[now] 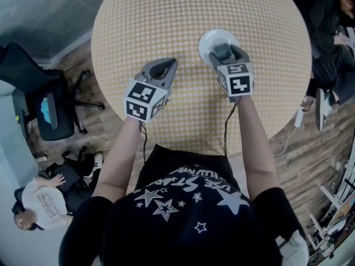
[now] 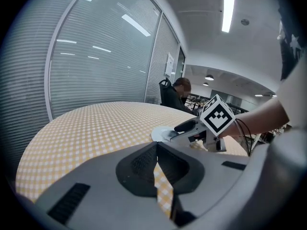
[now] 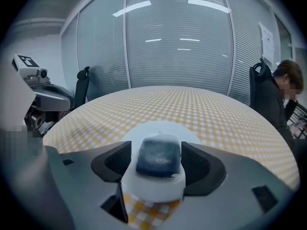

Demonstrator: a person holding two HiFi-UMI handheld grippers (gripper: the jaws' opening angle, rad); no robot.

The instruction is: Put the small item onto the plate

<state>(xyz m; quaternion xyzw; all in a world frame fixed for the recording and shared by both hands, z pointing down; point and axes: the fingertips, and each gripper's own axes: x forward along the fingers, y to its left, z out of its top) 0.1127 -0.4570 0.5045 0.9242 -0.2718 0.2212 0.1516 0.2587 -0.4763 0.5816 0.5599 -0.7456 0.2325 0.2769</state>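
Observation:
The small item point(image 3: 159, 159) is a round white piece with a dark blue square top. My right gripper point(image 3: 157, 167) is shut on it, one jaw against each side. It hangs just over the near rim of the white plate point(image 3: 160, 127), and I cannot tell whether it touches. From the head view, the right gripper point(image 1: 222, 52) reaches over the plate point(image 1: 210, 37) at the table's middle right. My left gripper point(image 1: 168, 65) is to the left of the plate, shut and empty. Its jaws point(image 2: 156, 151) show only a thin slit of cloth, and the plate point(image 2: 160, 134) lies ahead on its right.
The round table point(image 1: 166, 15) carries a yellow checked cloth. A black office chair point(image 1: 47, 101) stands at the left, with a person point(image 1: 41, 201) low on the floor beyond it. Another person point(image 3: 280, 104) sits at the table's right side. A white cable point(image 1: 297, 121) hangs there.

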